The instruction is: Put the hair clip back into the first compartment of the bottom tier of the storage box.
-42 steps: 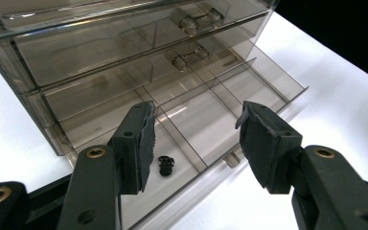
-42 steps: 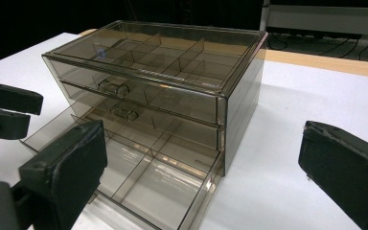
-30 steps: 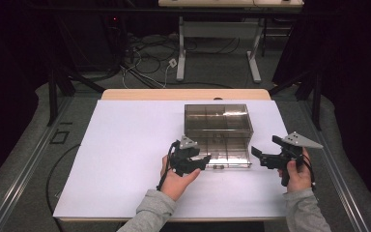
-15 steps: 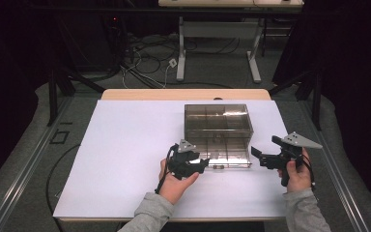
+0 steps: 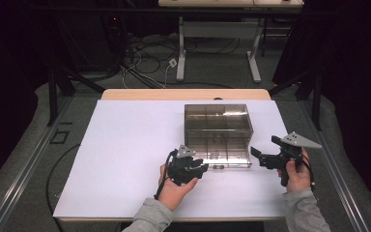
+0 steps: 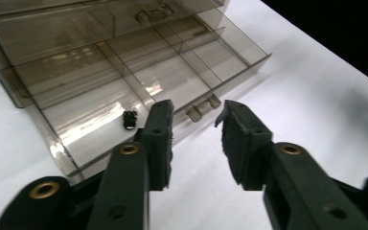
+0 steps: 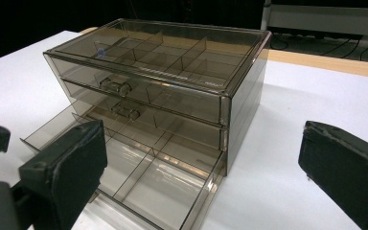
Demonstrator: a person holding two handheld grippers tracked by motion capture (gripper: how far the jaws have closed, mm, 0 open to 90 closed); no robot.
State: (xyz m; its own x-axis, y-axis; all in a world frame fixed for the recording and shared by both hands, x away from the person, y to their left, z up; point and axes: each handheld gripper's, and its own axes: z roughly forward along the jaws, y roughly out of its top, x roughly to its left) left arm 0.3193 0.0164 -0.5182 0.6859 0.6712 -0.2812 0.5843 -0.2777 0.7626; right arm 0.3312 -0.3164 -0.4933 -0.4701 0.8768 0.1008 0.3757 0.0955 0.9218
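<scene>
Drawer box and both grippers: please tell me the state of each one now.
Drawer box: upright on the white table.
Top drawer: shut.
Middle drawer: shut.
Bottom drawer: pulled out, a small black part inside.
Left gripper: open, at the bottom drawer's handle.
Right gripper: open, holds nothing.

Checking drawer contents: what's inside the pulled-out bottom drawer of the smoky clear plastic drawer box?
One small black object lies in an end compartment of the pulled-out bottom drawer; the other visible compartments look empty. The part under the box stays unclear.
</scene>
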